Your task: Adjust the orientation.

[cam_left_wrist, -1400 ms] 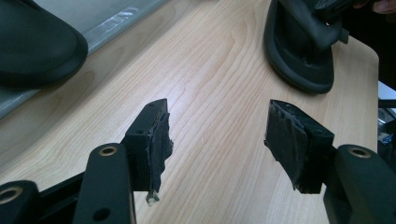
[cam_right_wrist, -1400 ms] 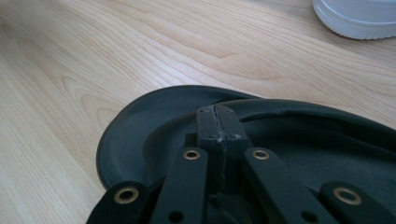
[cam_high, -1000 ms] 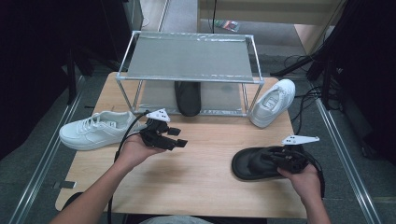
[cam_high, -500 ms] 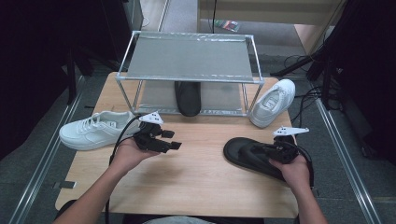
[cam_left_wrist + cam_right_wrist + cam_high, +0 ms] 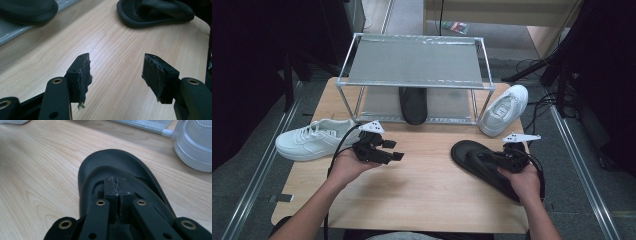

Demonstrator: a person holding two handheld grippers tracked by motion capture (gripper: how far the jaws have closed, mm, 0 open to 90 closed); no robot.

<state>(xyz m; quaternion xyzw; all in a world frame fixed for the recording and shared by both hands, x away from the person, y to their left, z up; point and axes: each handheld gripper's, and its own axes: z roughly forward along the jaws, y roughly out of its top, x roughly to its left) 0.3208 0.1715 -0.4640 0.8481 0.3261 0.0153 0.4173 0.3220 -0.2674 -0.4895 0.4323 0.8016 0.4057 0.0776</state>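
A black slipper [image 5: 477,157] lies on the right half of the wooden table [image 5: 427,195], toe toward the table's middle. My right gripper [image 5: 491,159] reaches over it from the heel side. In the right gripper view its jaws are pinched on the strap of the slipper [image 5: 100,162] at the gripper's tips [image 5: 117,181]. They have just been opening by a hair, with the strap still between them. My left gripper [image 5: 394,150] is held above the table's left half, open with nothing between its pads [image 5: 116,75]. It faces the slipper [image 5: 155,12].
A metal rack [image 5: 412,62] stands at the back, with a second black slipper [image 5: 413,105] on its lower shelf. One white sneaker [image 5: 314,140] lies at the left and another [image 5: 504,110] leans by the rack's right leg. Cables trail off the table's right side.
My right gripper has dragged the black slipper leftward and turned its toe toward the middle of the table. The left hand has barely shifted.
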